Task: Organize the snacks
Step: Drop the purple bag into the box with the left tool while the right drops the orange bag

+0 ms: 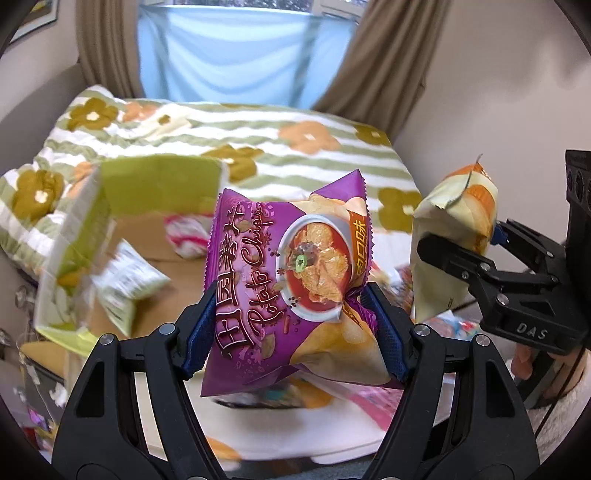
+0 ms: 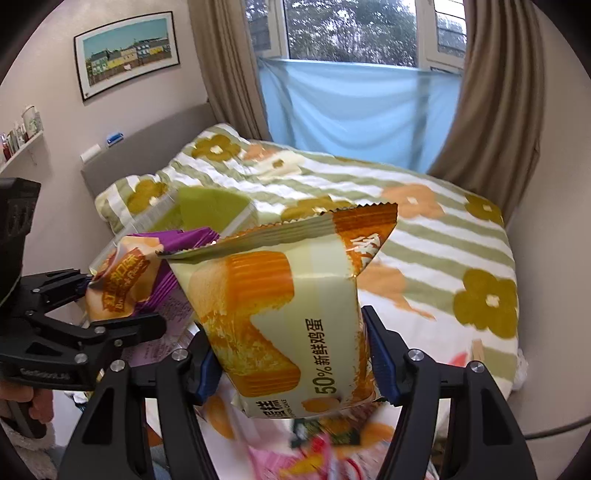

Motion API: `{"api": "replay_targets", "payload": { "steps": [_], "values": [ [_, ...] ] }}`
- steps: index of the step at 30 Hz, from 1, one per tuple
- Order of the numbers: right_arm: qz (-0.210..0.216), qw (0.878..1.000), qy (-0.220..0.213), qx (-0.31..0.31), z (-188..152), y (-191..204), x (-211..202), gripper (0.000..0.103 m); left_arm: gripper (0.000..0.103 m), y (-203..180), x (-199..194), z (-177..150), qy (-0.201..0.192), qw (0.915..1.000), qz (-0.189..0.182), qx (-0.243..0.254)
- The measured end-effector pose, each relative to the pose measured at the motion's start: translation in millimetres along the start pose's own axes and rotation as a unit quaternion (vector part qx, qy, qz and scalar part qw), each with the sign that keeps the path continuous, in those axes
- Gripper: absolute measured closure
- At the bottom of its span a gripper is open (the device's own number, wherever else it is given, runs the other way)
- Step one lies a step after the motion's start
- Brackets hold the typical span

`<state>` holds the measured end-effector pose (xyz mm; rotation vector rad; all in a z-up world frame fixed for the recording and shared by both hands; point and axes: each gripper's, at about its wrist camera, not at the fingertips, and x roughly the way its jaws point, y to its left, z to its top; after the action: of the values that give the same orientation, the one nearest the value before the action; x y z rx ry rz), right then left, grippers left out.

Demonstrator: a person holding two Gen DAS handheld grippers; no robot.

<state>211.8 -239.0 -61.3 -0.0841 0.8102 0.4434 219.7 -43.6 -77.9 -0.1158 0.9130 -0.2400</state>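
Observation:
My left gripper (image 1: 291, 328) is shut on a purple potato chips bag (image 1: 280, 288), its blue pads pressing both sides, lifted above the bed. From the right wrist view the same purple bag (image 2: 122, 280) shows at the left, in the other gripper (image 2: 122, 306). My right gripper (image 2: 291, 358) is shut on a cream and orange cake packet (image 2: 277, 302), held upright. The left wrist view shows this cake packet (image 1: 454, 236) at the right, pinched by the right gripper (image 1: 476, 243). An open cardboard box (image 1: 122, 229) with green flaps sits on the bed at the left, holding a few snack packs.
The bed carries a green-striped flowered quilt (image 2: 424, 229). Loose pink and mixed snack packets (image 2: 314, 454) lie on it below the grippers. A headboard (image 2: 147, 147) and wall shelf (image 2: 22, 144) stand at the left, curtains and a window (image 2: 354, 33) behind. A hand (image 1: 532, 362) holds the right gripper.

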Motion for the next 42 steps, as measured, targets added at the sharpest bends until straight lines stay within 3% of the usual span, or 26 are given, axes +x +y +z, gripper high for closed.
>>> {"api": "replay_targets", "payload": {
  "steps": [9,18,22,26,34,42],
  "values": [
    [0.015,1.000,-0.007,0.012,69,80,65,0.040,0.032,132,13,61,-0.002,0.9999,0.016,-0.003],
    [-0.003,0.996,0.036,0.084,104,126,150,0.040,0.032,225,82,102,0.055,0.9980,0.004,0.032],
    [-0.012,0.992,0.055,0.113,106,132,173,0.040,0.021,236,109,107,0.072,0.9962,-0.012,0.047],
    [-0.021,0.989,0.074,0.125,103,132,188,0.040,0.003,237,124,105,0.076,0.9949,0.012,0.065],
    [-0.012,0.985,0.096,0.139,95,130,202,0.040,0.002,258,112,80,0.091,0.9953,0.022,0.023],
    [0.018,0.985,0.112,0.133,89,149,203,0.040,0.002,272,85,65,0.078,0.9962,0.038,-0.003]
  ]
}}
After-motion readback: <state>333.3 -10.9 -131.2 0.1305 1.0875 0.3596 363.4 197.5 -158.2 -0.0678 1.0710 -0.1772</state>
